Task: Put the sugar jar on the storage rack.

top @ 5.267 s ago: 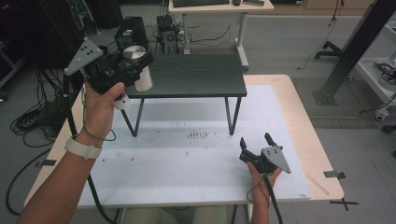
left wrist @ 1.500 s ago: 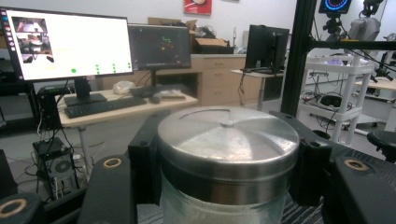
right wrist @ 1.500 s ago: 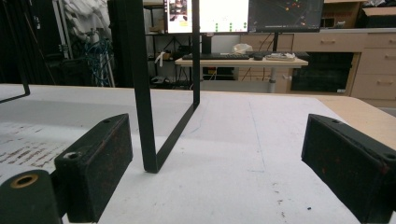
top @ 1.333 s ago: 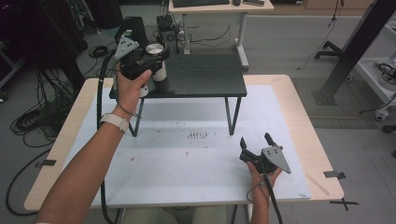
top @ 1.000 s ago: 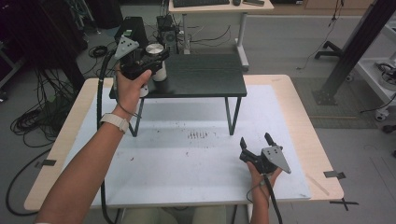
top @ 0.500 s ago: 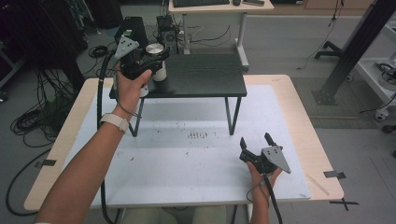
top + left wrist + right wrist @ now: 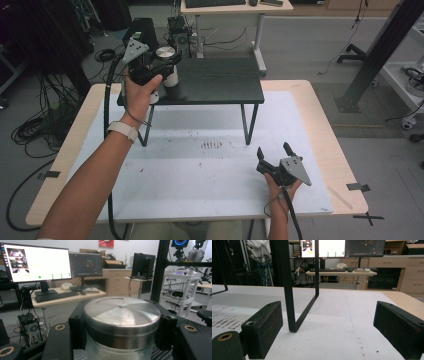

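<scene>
The left gripper [image 7: 159,62] is clamped on a frosted jar [image 7: 168,75] with a brushed metal lid [image 7: 122,312], held at the upper left of the high view, over the left end of a black stand [image 7: 220,86]. In the left gripper view the jaws are seen pressed against both sides of the jar, just under the lid. Whether the jar rests on the stand cannot be told. The stand is carried by the bench [image 7: 310,120], whose top is covered by a white sheet with faint dark marks [image 7: 211,145] at the centre; these cannot be read. The right gripper [image 7: 275,159] is held at the lower right, jaws spread apart with nothing between them. In its view a black stand leg [image 7: 288,290] rises close ahead. Beyond the bench a desk [image 7: 67,296] with keyboard and monitors [image 7: 37,262] is seen; the screen text is too small to read.
</scene>
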